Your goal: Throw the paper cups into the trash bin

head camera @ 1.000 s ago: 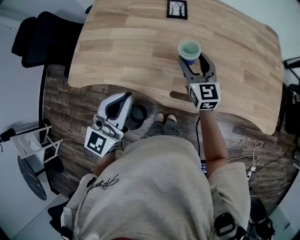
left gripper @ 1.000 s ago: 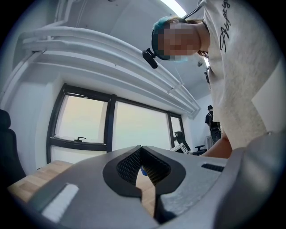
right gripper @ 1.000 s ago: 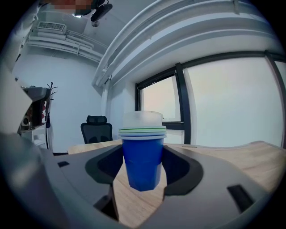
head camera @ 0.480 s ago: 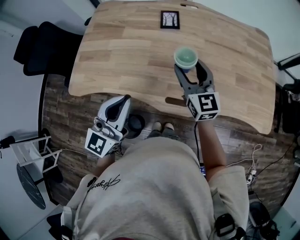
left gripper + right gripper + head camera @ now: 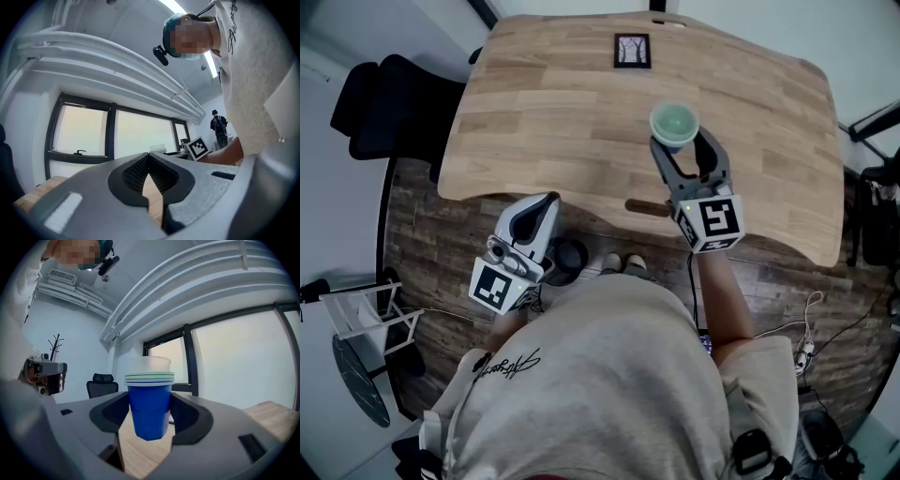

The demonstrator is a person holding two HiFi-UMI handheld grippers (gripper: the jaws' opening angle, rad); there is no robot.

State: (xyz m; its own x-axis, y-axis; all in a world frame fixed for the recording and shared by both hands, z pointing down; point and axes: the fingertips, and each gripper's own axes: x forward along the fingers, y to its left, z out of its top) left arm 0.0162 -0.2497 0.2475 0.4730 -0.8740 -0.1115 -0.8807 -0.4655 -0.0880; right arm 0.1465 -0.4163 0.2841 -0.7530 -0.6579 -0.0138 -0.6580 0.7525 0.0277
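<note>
The right tongs [image 5: 149, 422] were clenched on a stack of paper cups [image 5: 149, 404], one jaw pressed to each side of the blue outer cup. White and green rims of the cups nested inside showed above its lip, with a pale see-through cup topmost. The stack stood upright. From above, the right tongs [image 5: 682, 150] held the paper cups [image 5: 674, 122] over the desk [image 5: 534, 112], toward its right half and back from the near edge. I could not tell whether the bottom cup rested on the wood or hung just above it.

The left tongs [image 5: 149, 169] were closed with nothing between them, the dark pads meeting at the tips. They [image 5: 543, 202] were held low in front of the person, pointing toward the desk's near edge. Just beside them, down on the floor [image 5: 441, 234], sat a dark round bin [image 5: 573, 255], with the person's shoes [image 5: 622, 265] next to it.

At the far side of the desk lay a small framed picture [image 5: 632, 51]. A black office chair [image 5: 394, 103] stood off the desk's left end, and a white rack [image 5: 366, 314] stood near the left wall. Behind the closed tongs were big windows [image 5: 93, 136], and someone in dark clothes [image 5: 218, 126] stood in the background.
</note>
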